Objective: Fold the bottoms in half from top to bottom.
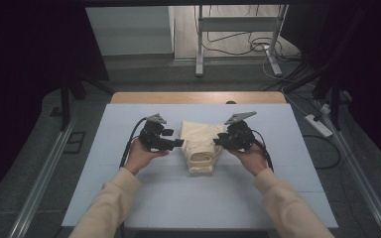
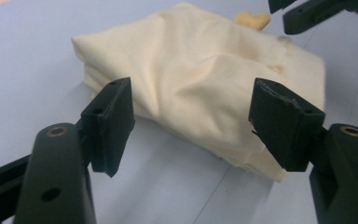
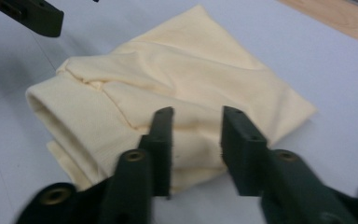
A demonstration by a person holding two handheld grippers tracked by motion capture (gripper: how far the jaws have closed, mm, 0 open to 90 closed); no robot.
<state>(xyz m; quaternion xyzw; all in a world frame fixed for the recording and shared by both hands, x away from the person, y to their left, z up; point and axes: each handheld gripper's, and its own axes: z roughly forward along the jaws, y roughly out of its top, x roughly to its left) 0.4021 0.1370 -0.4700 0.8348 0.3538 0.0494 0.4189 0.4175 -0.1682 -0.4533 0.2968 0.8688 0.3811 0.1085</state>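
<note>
The folded cream cloth [image 1: 201, 144] is lying mid-tabletop [image 1: 104, 148]. Left tongs [image 2: 191, 123] are gaping empty beside it; right tongs [image 3: 196, 149] are narrower, seemingly gripping nothing. Folding looks nearly finished; next, a final tidy pinch.

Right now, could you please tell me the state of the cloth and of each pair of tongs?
Cloth: folded into a loose bundle, lying on the table, not gripped.
Left tongs: open wide, level with the cloth, pads clear of it.
Right tongs: open by a narrower gap, nothing pinched between them.
</note>
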